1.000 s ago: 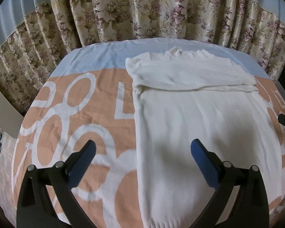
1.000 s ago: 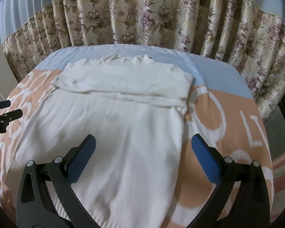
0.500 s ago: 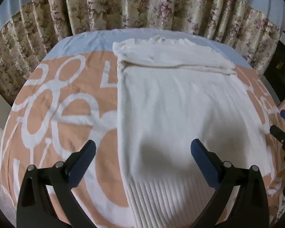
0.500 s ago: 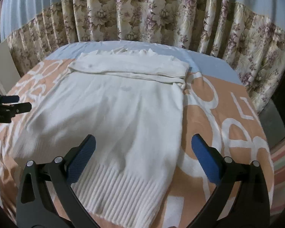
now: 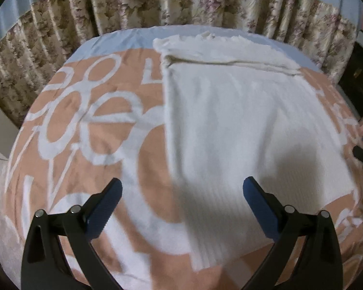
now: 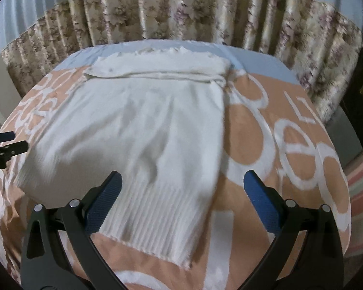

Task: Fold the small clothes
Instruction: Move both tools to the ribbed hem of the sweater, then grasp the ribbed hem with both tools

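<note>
1. Bedspread (image 5: 67, 120), orange with big white lettering and a pale blue band at the far end, covers the whole work surface. Floral curtains (image 6: 181, 12) hang behind it.
2. White knit sweater (image 6: 142, 130) lies flat on the bedspread, neck end far, ribbed hem (image 6: 155, 222) nearest. The sleeves look already folded across the chest as a band (image 5: 230, 53). Judged stage: bottom-to-top fold not yet begun.
3. Risks from here:
   - Both frames are motion-blurred, so a grab at the hem could land off the corners and catch only the top knit layer; the fold would then drag and skew.
   - The fingers could pinch bedspread along with the hem, since the knit lies flush on it.
   - Uneven lift between the two hands would twist the body and spill the sleeve band.
   - There is a slight ruck in the knit near the hem in the right view; folding over it would set a crease.
4. Left gripper (image 5: 181, 200): jaws spread wide, nothing between the blue pads, hovering over the sweater's left edge, not touching.
5. Right gripper (image 6: 181, 193): also wide apart, empty, above the hem's right part. Each gripper shows at the other view's margin.
</note>
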